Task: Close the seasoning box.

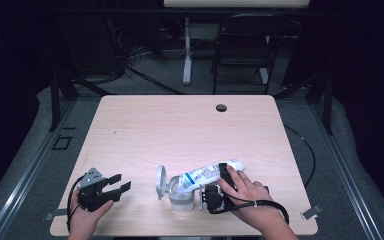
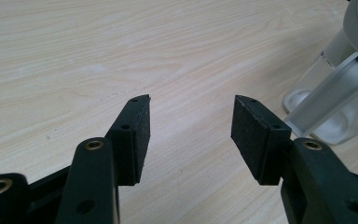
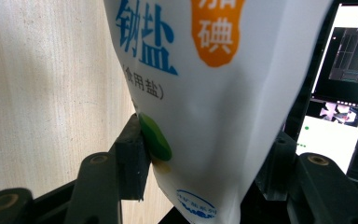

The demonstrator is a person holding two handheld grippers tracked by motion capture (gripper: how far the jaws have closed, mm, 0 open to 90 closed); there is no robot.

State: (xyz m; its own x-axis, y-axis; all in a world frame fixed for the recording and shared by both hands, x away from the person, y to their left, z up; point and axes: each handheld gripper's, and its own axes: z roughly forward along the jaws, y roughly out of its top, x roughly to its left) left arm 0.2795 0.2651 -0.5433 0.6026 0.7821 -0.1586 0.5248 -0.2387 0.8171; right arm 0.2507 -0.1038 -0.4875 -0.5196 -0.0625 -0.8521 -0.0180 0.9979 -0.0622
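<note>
From above, your right gripper [image 1: 223, 176] clamps a white salt bag [image 1: 207, 174] tilted with its lower end over the clear container [image 1: 181, 196] near the table's [image 1: 180, 125] front edge — the container's lid [image 1: 161, 182] is flipped up. Your left gripper [image 1: 116, 186] rests apart, to the left, jaws spread and empty.

In your left gripper view, the pads [image 2: 137, 135] stand wide over bare wood, the container [image 2: 335, 102] at right.

In your right gripper view, both jaws press the bag [image 3: 214, 93] — printed blue and orange.
</note>
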